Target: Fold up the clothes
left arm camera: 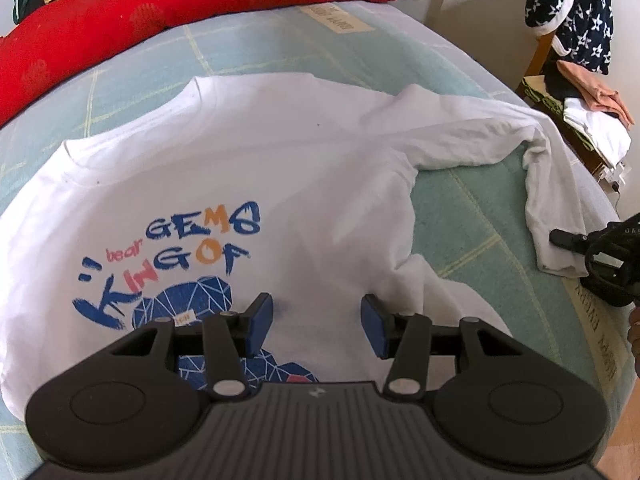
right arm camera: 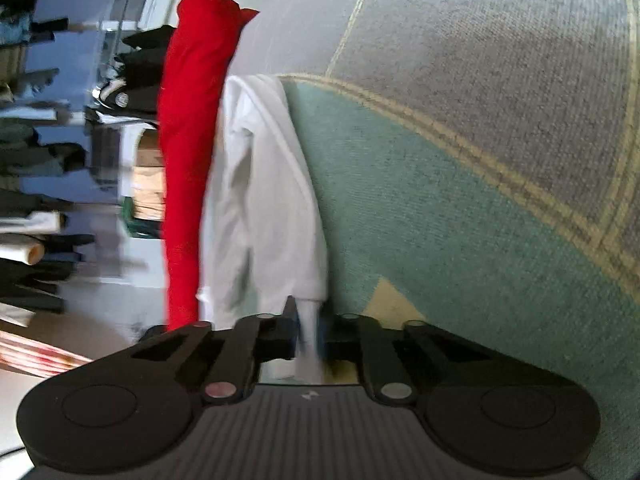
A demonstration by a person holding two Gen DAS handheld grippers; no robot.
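A white long-sleeved shirt (left arm camera: 280,152) with a blue "KING OF GEMS" print lies face up on the checked green and grey bedspread (left arm camera: 472,216). My left gripper (left arm camera: 316,320) hovers open just above the print, with its blue pads apart and only flat fabric below them. The shirt's right sleeve (left arm camera: 480,136) bends down towards the bed's right edge. There my right gripper (left arm camera: 560,238) meets the cuff. In the right wrist view, rolled sideways, my right gripper (right arm camera: 310,320) is shut on the white sleeve (right arm camera: 264,200) at its cuff.
A red quilt (left arm camera: 160,12) lies along the far side of the bed, also seen as the red quilt (right arm camera: 188,160). Beyond the right edge stand a chair with a navy star-print garment (left arm camera: 572,12) and a pile of folded clothes (left arm camera: 592,112).
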